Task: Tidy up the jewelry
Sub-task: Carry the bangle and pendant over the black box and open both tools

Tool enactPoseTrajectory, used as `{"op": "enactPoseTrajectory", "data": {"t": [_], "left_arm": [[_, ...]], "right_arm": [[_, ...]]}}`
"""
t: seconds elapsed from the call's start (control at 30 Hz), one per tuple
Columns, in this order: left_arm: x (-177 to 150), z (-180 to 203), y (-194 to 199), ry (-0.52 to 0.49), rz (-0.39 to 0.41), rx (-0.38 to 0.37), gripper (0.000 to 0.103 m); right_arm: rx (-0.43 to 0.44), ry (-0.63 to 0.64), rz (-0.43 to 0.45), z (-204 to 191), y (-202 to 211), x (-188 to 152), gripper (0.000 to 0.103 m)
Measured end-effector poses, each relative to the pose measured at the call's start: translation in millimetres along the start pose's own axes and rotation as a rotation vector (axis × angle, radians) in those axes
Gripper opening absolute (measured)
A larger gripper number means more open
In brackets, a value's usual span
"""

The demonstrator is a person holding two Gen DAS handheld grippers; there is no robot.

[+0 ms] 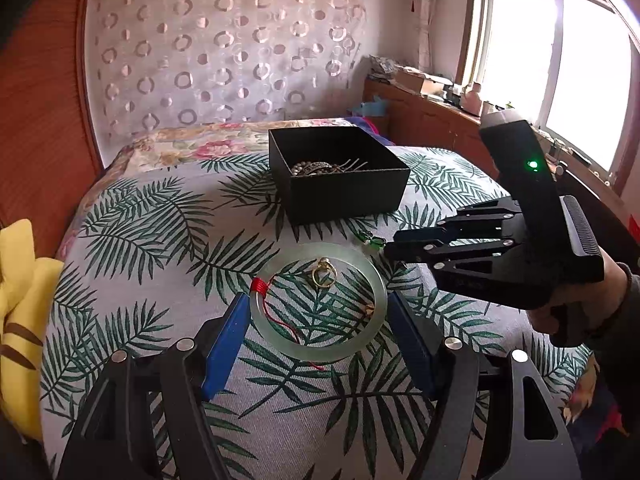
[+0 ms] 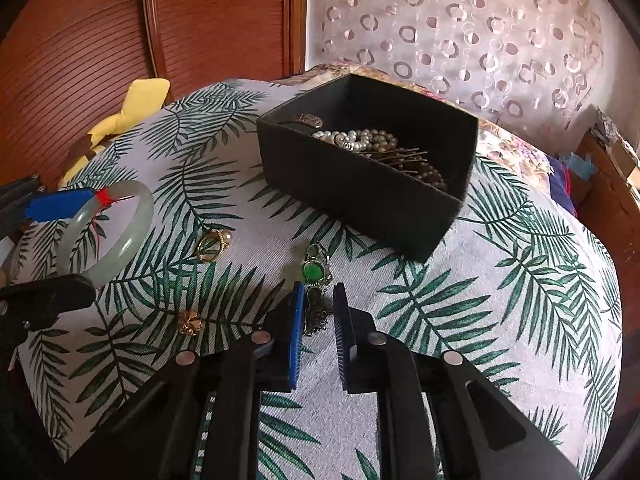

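A pale green jade bangle (image 1: 362,346) with a red cord lies on the leaf-print cloth (image 1: 160,256). My left gripper (image 1: 318,308) is open, its blue pads on either side of the bangle (image 2: 132,236). A gold ring (image 1: 320,275) lies inside the bangle's circle. My right gripper (image 2: 318,300) is open, a narrow gap between its blue pads, straddling a green-stone pendant with chain (image 2: 313,272). A gold ring (image 2: 213,245) and a small gold stud (image 2: 189,322) lie to its left. A black box (image 2: 360,200) behind holds pearls, hairpins and beads; it also shows in the left wrist view (image 1: 348,196).
A yellow plush toy (image 1: 20,292) lies at the cloth's left edge. A wooden wardrobe (image 2: 120,40) stands behind on the left. A circle-patterned curtain (image 1: 224,52) hangs at the back. A window and a cluttered wooden cabinet (image 1: 432,116) are on the right.
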State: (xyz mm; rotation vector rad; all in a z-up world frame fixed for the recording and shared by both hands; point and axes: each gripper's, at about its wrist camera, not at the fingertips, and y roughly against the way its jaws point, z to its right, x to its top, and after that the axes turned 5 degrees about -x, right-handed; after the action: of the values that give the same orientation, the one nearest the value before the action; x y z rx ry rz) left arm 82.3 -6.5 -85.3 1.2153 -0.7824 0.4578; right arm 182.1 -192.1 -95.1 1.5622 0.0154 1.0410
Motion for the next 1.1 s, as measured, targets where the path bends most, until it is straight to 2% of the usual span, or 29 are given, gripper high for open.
{"op": "enactPoseTrajectory", "data": {"t": [0.2,0.57,0.87,1.1], "left_arm": [[1.6,-2.0,1.5,0.004,0.003,0.002,0.067],[21.5,-4.1,-0.1,-0.002,0.025,0.002,0.067],[54.0,-0.7,-5.2,-0.030,0.064,0.002,0.067],[80.8,6.0,-13.6,-0.066,0.087,0.006,0.067]], "right_arm": [[0.013,-0.020,0.048,9.1,19.4,0.0,0.016],[0.019,-0.017,0.139,19.5,58.9,20.9,0.016],[-0.022,-0.003,0.207,36.0,79.2,56.0,0.016],[-0.043,-0.009,0.223,47.5,74.3,87.7,0.016]]}}
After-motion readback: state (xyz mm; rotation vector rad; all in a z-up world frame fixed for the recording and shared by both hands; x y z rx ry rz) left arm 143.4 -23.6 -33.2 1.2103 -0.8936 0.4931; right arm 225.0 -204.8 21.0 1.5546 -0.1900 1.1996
